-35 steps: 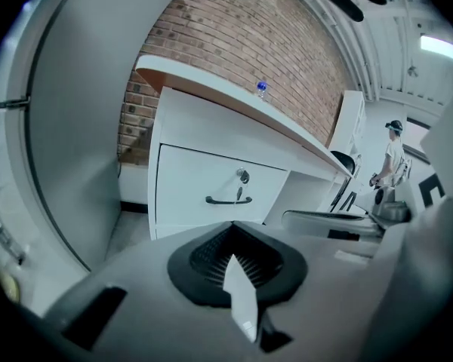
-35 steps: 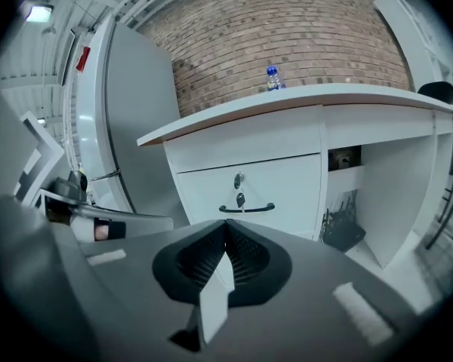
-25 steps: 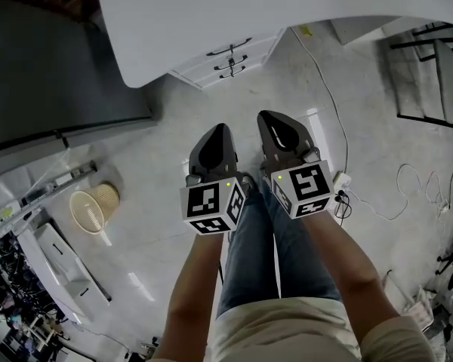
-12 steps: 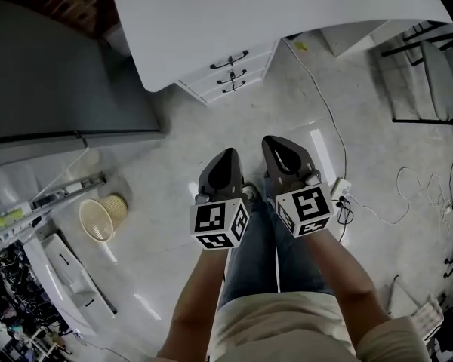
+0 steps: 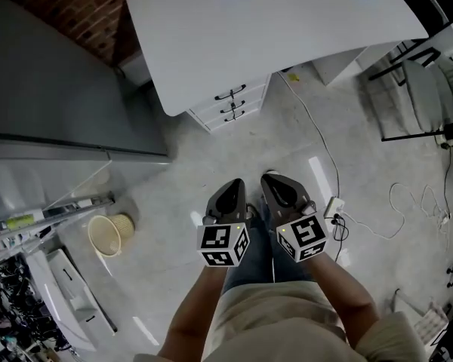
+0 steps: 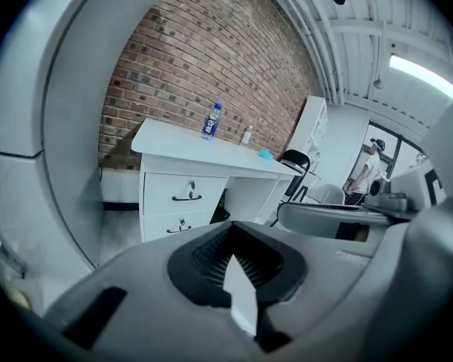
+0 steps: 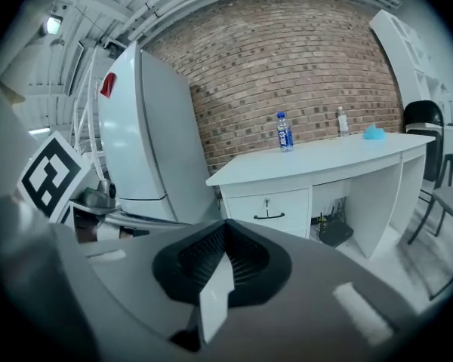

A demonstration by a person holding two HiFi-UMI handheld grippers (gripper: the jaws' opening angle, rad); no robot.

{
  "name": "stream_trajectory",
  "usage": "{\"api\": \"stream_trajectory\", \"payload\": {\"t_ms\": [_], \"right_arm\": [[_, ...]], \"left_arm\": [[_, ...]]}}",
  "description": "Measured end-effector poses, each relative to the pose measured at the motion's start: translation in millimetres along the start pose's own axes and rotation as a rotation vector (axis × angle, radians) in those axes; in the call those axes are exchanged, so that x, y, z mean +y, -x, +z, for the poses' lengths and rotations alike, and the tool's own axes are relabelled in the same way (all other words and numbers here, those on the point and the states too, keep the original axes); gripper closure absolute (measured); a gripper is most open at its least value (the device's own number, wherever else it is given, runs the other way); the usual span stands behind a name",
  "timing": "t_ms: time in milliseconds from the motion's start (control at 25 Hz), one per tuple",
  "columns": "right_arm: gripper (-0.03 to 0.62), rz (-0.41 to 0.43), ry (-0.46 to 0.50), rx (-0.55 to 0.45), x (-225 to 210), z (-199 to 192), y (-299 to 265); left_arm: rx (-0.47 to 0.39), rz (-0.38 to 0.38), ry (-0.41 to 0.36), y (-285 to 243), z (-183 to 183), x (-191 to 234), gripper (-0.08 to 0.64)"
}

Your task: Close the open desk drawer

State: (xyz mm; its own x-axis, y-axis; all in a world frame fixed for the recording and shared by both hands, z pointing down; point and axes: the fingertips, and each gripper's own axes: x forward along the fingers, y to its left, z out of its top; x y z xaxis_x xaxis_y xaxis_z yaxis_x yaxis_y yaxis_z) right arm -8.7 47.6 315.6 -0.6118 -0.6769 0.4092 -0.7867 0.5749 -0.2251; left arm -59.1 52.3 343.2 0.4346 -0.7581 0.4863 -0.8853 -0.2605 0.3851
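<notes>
Lower centre of head view: left gripper [image 5: 233,187] and right gripper [image 5: 275,182] side by side, jaws of both pressed together, nothing between them. Bare floor [image 5: 211,157] ahead. Upper centre: drawer stack [image 5: 230,104] under white desk [image 5: 272,29], well apart from both tips. Handles visible, but cannot tell which drawer protrudes. Step judged: approach, no contact yet. Next: close the gap, set a shut tip on the protruding front, push straight in.

Head view overhead; tool views face desk [image 5: 287,29].
</notes>
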Motion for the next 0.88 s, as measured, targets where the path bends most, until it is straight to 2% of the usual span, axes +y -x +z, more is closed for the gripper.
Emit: {"api": "stream_trajectory", "payload": {"t_ms": [360,600,880], "right_arm": [[0.591,0.025,0.026,-0.008,22.5,33.2,43.8],[0.591,0.071,0.035,-0.038,39.7,64.1,60.0],[0.591,0.115,0.069,-0.074,62.5,85.7,86.8]], "left_arm": [[0.009,-0.049,-0.048,41.8,20.1,-35.5,0.563],[-0.01,-0.038,-0.033,60.1,45.5,-49.0,0.563],[-0.039,-0.02,-0.027,93.3,57.8,-62.3,0.563]]}}
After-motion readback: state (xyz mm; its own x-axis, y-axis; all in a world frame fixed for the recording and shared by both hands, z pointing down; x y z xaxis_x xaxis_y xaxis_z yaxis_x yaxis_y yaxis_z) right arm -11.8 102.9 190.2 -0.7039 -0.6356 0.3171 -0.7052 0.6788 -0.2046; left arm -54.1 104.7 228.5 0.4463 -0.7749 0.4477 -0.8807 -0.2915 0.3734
